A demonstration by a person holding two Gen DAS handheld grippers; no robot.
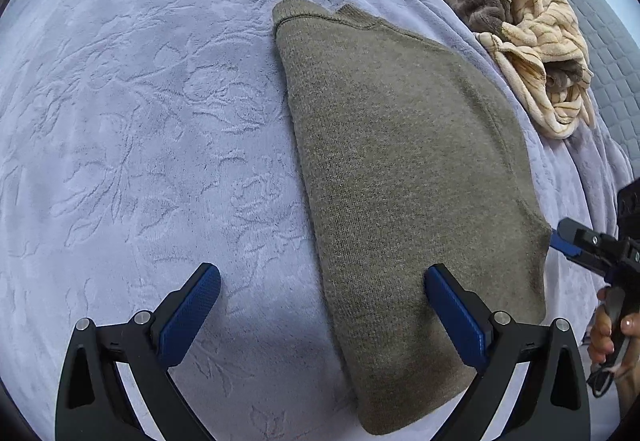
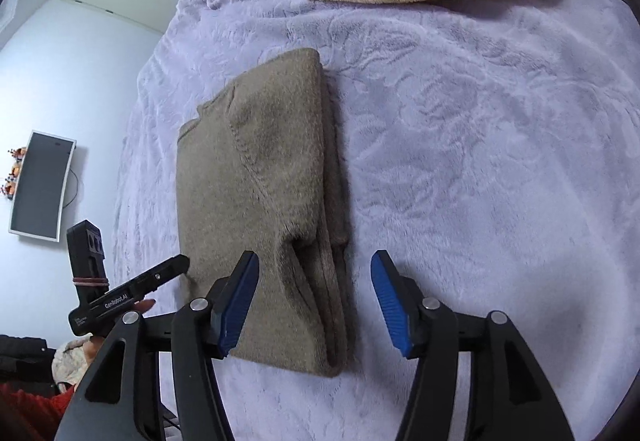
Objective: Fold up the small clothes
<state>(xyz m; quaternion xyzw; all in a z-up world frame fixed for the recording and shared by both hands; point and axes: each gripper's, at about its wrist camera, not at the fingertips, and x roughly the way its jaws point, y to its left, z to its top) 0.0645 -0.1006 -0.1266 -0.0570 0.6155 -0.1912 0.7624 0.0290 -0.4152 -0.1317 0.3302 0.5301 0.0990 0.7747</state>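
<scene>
My left claw (image 1: 322, 291): black frame, blue ribbed pads, jaws spread wide, gripping nothing. It hangs over the near left edge of the folded olive-brown knitted garment (image 1: 404, 177); my right-hand pad sits above the knit, my left-hand pad above bare bedding.

My right claw (image 2: 315, 281): same build, jaws parted, nothing held. No pad presses the cloth. In the right wrist view the garment's near right edge (image 2: 272, 201) lies under and between the fingers, the left pad over the knit, the right pad over bedding.

Garment: folded into a long, narrow stack, flat, collar end farthest from me, layered edges showing at its right side.

Support: pale lavender embossed plush bedspread (image 1: 140, 121).

Beyond the garment: rumpled cream striped fleece blanket (image 1: 520, 21) with grey-brown lining, well apart from the knit.

On the wall: dark flat screen (image 2: 40, 185).
</scene>
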